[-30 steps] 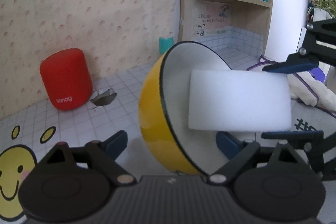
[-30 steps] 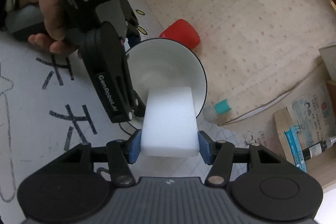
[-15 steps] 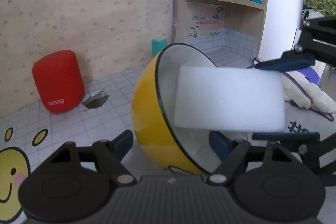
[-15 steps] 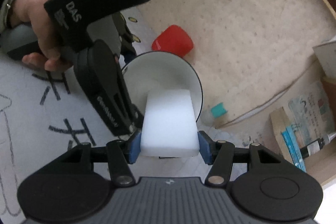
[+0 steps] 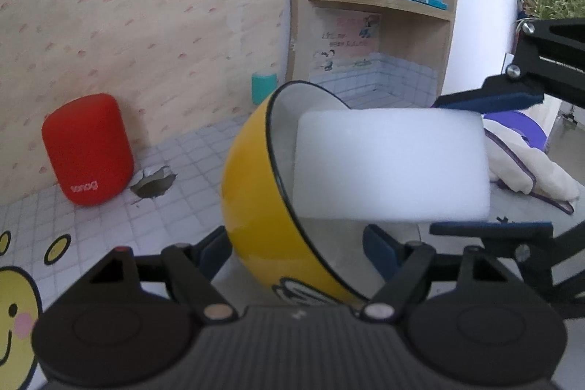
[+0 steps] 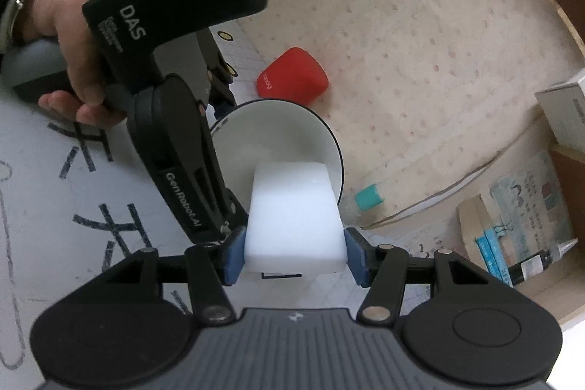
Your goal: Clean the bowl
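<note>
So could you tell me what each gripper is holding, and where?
The left gripper clamps the yellow bowl across its rim; the right gripper pinches the white sponge by its two sides.

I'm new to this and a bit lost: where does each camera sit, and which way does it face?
Left wrist: on the left gripper, looking along its fingers, which clamp the tilted yellow enamel bowl.
Right wrist: on the right gripper, looking into that bowl past the white foam sponge block; a hand shows.
Shared: bowl, sponge, red rounded speaker.
</note>
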{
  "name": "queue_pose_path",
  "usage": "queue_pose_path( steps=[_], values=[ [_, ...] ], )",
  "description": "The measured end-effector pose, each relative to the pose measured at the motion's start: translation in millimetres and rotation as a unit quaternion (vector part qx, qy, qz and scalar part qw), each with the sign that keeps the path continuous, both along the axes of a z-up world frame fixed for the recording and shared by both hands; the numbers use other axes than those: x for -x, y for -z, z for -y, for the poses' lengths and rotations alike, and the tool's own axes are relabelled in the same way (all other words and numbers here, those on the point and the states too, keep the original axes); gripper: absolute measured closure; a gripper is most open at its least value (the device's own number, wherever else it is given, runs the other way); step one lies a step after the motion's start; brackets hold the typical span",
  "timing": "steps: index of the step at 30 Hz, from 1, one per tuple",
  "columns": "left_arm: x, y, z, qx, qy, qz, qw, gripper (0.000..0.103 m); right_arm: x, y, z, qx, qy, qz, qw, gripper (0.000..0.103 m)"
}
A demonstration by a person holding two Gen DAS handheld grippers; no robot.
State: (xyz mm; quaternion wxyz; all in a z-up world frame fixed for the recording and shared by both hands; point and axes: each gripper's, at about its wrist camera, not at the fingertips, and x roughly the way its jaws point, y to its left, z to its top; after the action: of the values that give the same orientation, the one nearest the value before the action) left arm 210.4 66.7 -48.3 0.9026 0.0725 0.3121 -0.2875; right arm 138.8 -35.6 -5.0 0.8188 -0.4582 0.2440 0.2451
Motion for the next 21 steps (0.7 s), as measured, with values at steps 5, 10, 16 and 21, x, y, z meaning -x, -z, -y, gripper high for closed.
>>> queue_pose_path(
  steps=[5,10,16,21],
  values=[
    [-2.4,0.2,1.0,-0.001,0.005,0.0,1.0,0.025,10.7,-7.7,-22.7,0.015,0.032,-0.006,0.999,0.048],
    [-3.0,0.4,5.2,-0.016,0.012,0.012,0.9997,0.025,17.6,-20.9,-24.4,0.028,0.003,-0.007,1.0,0.048],
    [-6.2,0.3,8.4,-0.022,0.017,0.019,0.9994,0.025,16.9,-41.4,-28.5,0.037,-0.009,0.003,0.999,0.048],
    [-4.0,0.8,10.7,-0.032,0.017,0.023,0.9991,0.024,21.5,-48.8,-29.2,0.051,-0.008,-0.008,0.999,0.048]
  ],
)
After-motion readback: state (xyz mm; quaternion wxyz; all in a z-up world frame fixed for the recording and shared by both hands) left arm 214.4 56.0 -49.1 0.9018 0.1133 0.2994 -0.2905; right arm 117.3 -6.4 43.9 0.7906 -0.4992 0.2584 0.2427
